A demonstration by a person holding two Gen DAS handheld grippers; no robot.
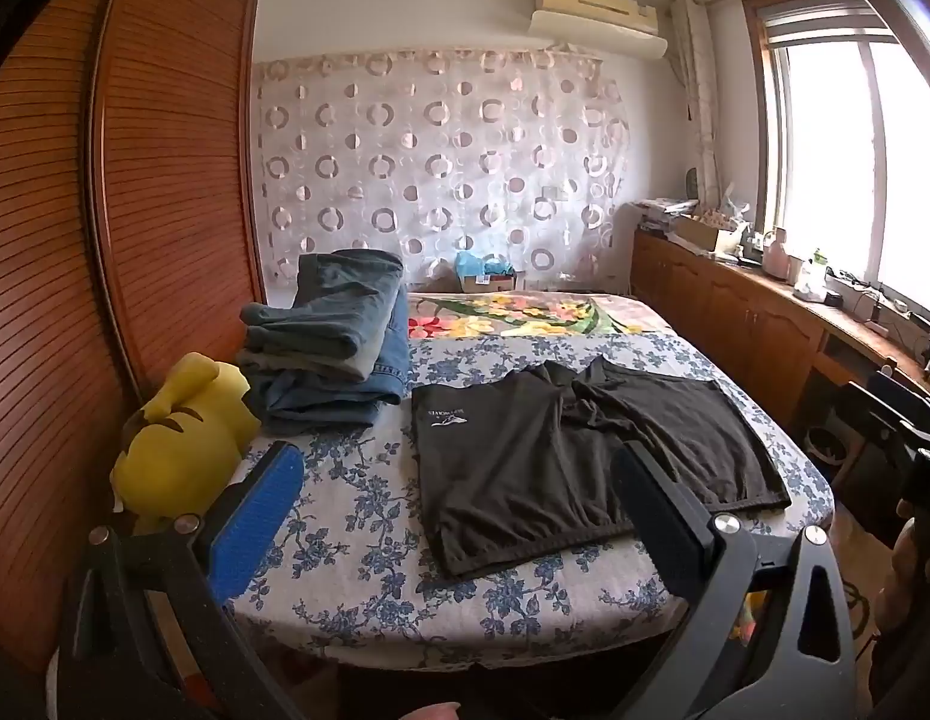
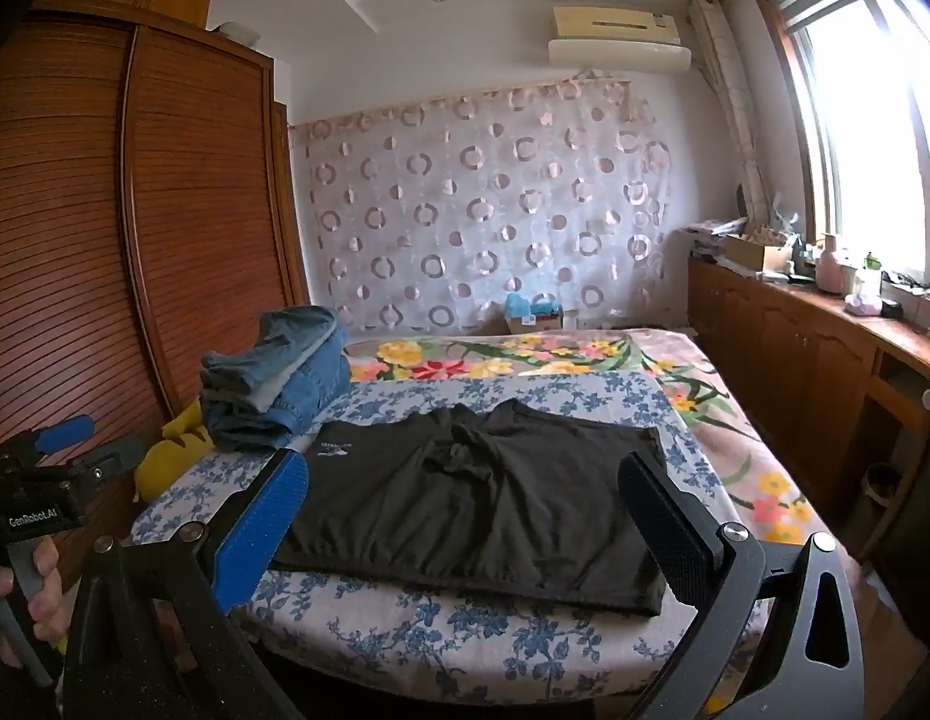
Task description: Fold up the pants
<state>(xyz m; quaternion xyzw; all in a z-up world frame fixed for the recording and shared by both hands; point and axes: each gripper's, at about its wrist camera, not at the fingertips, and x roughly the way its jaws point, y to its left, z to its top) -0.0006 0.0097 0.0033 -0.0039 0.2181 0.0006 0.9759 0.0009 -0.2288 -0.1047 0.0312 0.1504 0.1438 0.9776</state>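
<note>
Both sets of jaws stand wide apart, nothing between the pads. Left gripper [image 1: 459,504] and right gripper [image 2: 465,510] hang short of the bed's near edge, clear of the cloth. Black pants [image 2: 483,498] lie spread flat on the blue-flowered sheet [image 2: 405,618], waistband toward the grippers, legs pointing away; they look like shorts, though the far hems are hard to read. Folded jeans stack [image 1: 327,336] sits at the far left, apart from the pants.

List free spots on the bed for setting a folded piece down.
Bare sheet: the near strip between black shorts and bed edge; the flowered blanket behind them. Crowded: far-left corner, with the jeans stack and yellow plush.
</note>
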